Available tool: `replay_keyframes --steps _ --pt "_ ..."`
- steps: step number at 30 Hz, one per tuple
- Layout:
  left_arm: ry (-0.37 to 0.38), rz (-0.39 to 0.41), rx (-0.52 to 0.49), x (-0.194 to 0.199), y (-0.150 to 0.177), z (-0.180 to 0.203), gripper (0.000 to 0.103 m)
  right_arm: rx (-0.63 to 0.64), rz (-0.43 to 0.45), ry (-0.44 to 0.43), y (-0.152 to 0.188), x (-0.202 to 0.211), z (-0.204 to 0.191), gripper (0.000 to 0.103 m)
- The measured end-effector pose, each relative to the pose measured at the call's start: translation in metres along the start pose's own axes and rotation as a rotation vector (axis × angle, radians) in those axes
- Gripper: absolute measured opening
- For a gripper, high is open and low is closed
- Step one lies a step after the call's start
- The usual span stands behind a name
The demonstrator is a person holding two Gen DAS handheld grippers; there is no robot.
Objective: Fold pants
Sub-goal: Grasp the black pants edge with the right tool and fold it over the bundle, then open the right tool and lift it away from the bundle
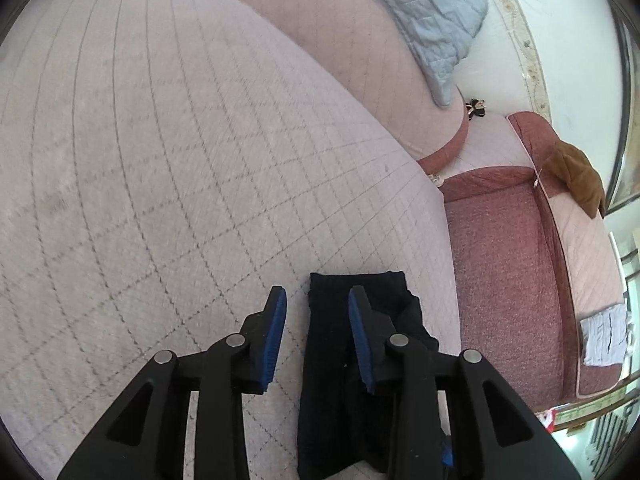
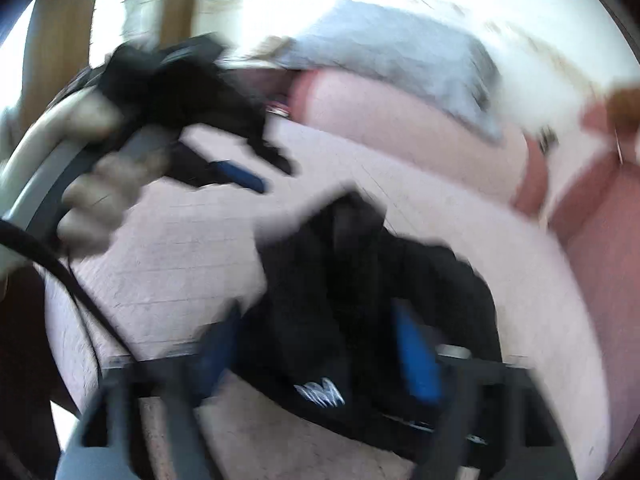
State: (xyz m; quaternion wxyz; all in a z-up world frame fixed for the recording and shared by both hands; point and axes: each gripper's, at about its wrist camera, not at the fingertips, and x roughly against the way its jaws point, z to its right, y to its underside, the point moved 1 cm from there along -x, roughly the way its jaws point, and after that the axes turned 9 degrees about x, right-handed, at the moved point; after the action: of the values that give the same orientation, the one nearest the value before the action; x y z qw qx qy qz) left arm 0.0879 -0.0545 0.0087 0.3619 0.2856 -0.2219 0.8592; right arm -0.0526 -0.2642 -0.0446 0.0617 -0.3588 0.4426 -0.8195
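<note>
Black pants (image 1: 340,360) lie bunched on the quilted pink sofa cover (image 1: 160,160), near its right edge. In the left wrist view my left gripper (image 1: 318,294) hovers over their top end. Its blue pads stand apart, the right one above the cloth, and nothing is pinched between them. The right wrist view is blurred. There my right gripper (image 2: 320,348) is open wide over the crumpled pants (image 2: 360,280), which show a small white logo (image 2: 320,394). A hand (image 2: 96,204) holds the left gripper at the upper left, one blue finger (image 2: 240,174) showing.
A grey-blue quilted blanket (image 1: 432,20) drapes over the sofa back. To the right sit a red seat cushion (image 1: 504,264), a brown garment (image 1: 576,176) on the armrest and a pale folded cloth (image 1: 604,336). A black cable (image 2: 60,268) trails at the left.
</note>
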Motion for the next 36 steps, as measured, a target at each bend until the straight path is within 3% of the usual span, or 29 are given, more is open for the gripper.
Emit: replay_keyframes --steps 5,8,10,14,17,19,22,25,29,31,36 --pt "-0.003 0.025 -0.067 0.023 0.009 0.02 0.033 0.278 0.12 0.039 0.0 0.031 -0.058 0.093" --pt "-0.007 0.022 -0.153 0.029 0.028 0.045 0.035 0.294 0.171 0.084 0.005 0.051 -0.053 0.093" --pt "-0.02 0.022 -0.214 0.028 0.045 0.063 0.039 0.223 0.156 0.134 0.008 0.054 -0.027 0.093" --pt "0.007 -0.02 -0.258 0.01 0.068 0.076 0.039 -0.126 0.014 0.25 0.023 0.037 0.073 0.093" --pt "-0.029 -0.058 -0.291 -0.017 0.082 0.077 0.039 -0.484 -0.023 0.167 0.047 0.035 0.14 0.093" --pt "-0.111 -0.054 -0.332 -0.038 0.086 0.07 0.039 -0.578 -0.023 0.127 0.056 0.033 0.155 0.093" --pt "-0.201 -0.045 -0.317 -0.06 0.081 0.05 0.035 -0.628 -0.029 0.073 0.06 0.031 0.157 0.093" --pt "-0.169 -0.042 -0.286 -0.054 0.073 0.045 0.034 -0.64 -0.037 0.074 0.059 0.027 0.159 0.093" --pt "-0.156 -0.021 -0.326 -0.03 0.076 0.051 0.034 -0.635 0.004 0.212 0.06 0.042 0.164 0.093" --pt "-0.176 0.016 -0.36 -0.013 0.081 0.051 0.04 -0.64 0.043 0.259 0.06 0.05 0.165 0.098" --pt "-0.119 0.045 -0.277 0.013 0.088 0.031 0.051 -0.754 -0.036 0.075 0.073 0.028 0.172 0.098"
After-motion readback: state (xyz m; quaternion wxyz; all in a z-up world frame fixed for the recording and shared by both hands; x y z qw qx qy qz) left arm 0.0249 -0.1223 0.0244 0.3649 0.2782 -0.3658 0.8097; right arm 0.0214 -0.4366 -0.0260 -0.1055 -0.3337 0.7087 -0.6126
